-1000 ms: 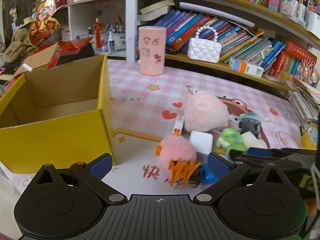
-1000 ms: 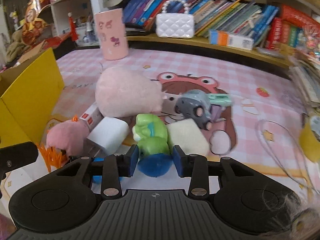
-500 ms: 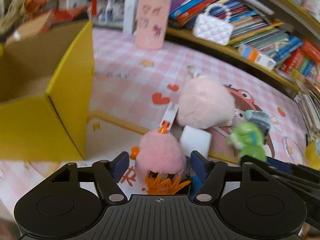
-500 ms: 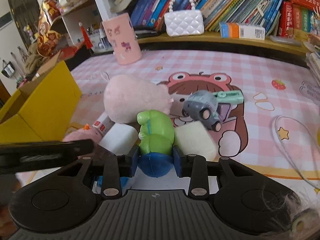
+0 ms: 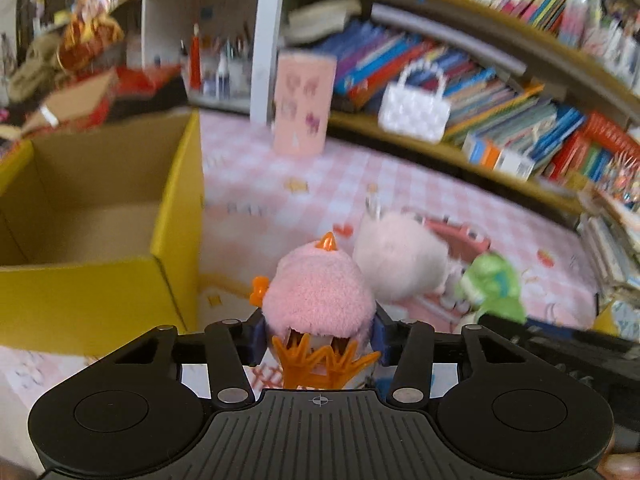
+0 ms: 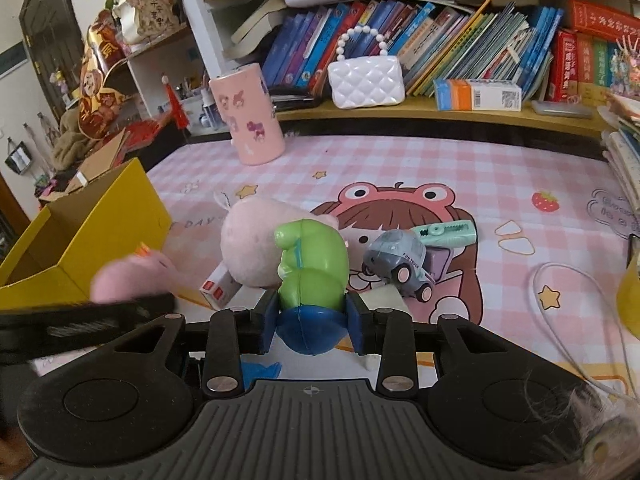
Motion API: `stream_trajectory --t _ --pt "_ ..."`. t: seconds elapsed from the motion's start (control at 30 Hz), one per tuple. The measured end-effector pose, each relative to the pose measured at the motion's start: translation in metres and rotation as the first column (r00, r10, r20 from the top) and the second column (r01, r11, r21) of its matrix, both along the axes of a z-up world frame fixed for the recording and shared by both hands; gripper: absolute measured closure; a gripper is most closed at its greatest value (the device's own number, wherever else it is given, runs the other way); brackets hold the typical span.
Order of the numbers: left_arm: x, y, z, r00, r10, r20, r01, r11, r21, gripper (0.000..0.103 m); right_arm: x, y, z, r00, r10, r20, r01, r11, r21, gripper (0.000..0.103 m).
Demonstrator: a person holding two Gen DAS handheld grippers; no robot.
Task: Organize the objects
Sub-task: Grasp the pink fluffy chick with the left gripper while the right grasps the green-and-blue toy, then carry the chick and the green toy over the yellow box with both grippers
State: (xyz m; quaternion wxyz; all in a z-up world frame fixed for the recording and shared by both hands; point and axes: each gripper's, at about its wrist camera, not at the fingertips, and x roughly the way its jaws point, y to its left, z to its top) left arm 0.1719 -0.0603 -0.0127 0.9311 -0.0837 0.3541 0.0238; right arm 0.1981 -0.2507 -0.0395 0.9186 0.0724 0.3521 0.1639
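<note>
My left gripper [image 5: 318, 338] is shut on a fluffy pink chick toy [image 5: 318, 296] with orange feet and holds it above the mat, right of the open yellow cardboard box [image 5: 100, 300]. My right gripper [image 6: 312, 326] is shut on a green and blue frog toy [image 6: 312, 268] and holds it lifted. The chick [image 6: 132, 278] and the box [image 6: 108, 224] also show in the right wrist view, at the left. A larger pale pink plush [image 6: 256, 248] lies on the pink checked mat [image 6: 440, 168] behind the frog.
A grey toy car [image 6: 400, 266], a mint clip [image 6: 448, 234], a white block [image 6: 386, 300] and a small red-and-white box [image 6: 218, 290] lie on the mat. A pink cup [image 6: 250, 116] and a white purse [image 6: 366, 78] stand by the bookshelf. A white cable [image 6: 560, 320] lies right.
Both grippers have lifted their toys off the mat. The left gripper closed on the pink chick and raised it; the right gripper rose with the frog.
</note>
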Motion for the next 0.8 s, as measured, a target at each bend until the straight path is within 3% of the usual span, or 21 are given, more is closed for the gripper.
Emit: stream_trajectory --t 0.13,0.3,0.8 --pt "-0.016 0.017 0.012 0.999 0.029 0.042 -0.028 0.999 -0.037 0.055 -0.014 0.012 0.002 1.000 0.001 -0.009 -0.001 1.000 0.002 0.070" --pt "-0.040 0.041 0.012 0.999 0.027 0.027 -0.025 0.997 -0.075 0.055 -0.043 0.041 0.006 1.000 0.017 -0.009 -0.017 1.000 -0.002 0.070" --pt "-0.127 0.146 0.006 0.998 0.057 0.011 -0.056 0.996 -0.070 0.055 -0.108 0.155 0.012 0.995 0.091 -0.035 -0.091 0.996 0.005 0.070"
